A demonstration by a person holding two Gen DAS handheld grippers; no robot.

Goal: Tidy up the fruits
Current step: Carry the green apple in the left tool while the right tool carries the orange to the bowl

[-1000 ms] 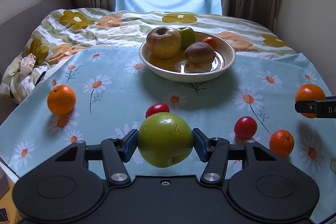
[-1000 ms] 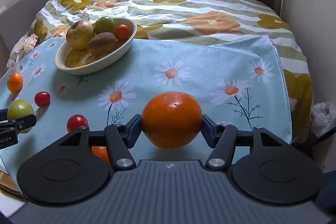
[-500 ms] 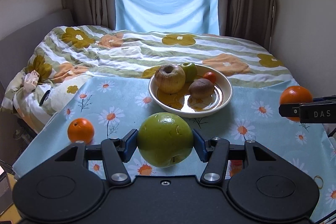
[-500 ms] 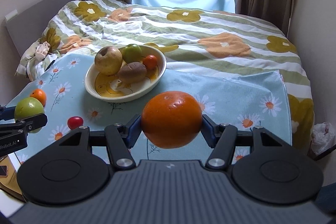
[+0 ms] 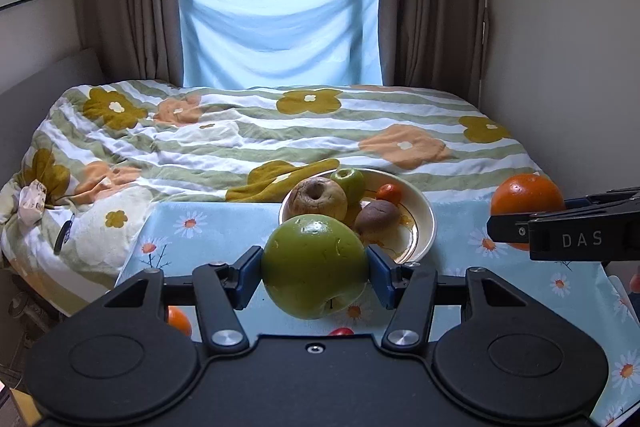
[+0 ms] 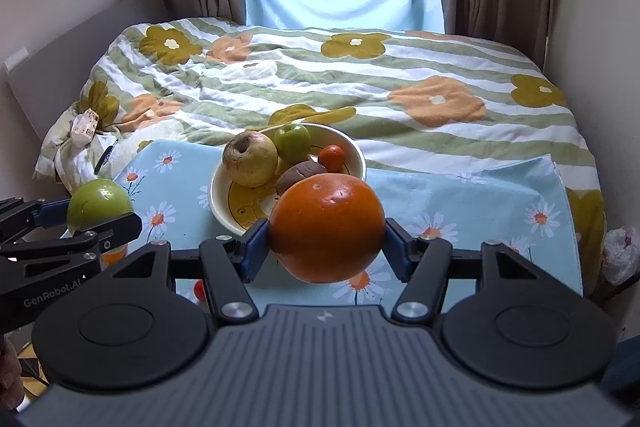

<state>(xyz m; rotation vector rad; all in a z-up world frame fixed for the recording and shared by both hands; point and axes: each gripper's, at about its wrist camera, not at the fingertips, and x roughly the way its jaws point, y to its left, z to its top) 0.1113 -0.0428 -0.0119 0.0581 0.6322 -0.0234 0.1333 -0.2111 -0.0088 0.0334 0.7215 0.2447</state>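
Note:
My left gripper [image 5: 315, 269] is shut on a green apple [image 5: 316, 265], held in the air on the near side of the cream bowl [image 5: 424, 219]. My right gripper [image 6: 326, 237] is shut on a large orange [image 6: 326, 227], also raised, to the right of the bowl [image 6: 218, 199]. In the bowl lie a yellowish apple [image 6: 250, 157], a small green apple [image 6: 292, 141], a brown kiwi [image 6: 298, 173] and a small orange-red fruit [image 6: 332, 157]. Each gripper shows at the edge of the other's view, with the orange [image 5: 526, 197] and the green apple [image 6: 98, 203] in them.
A blue daisy-print cloth [image 6: 460, 199] covers the surface under the bowl. A small orange [image 5: 178, 321] and a red fruit [image 5: 340, 331] lie on it, half hidden behind my left gripper. A flowered duvet [image 5: 280, 131] lies behind, with curtains and a window beyond.
Both grippers have risen and moved toward the bowl with their fruit still gripped. The loose fruits on the cloth have slid down out of view behind the gripper bodies.

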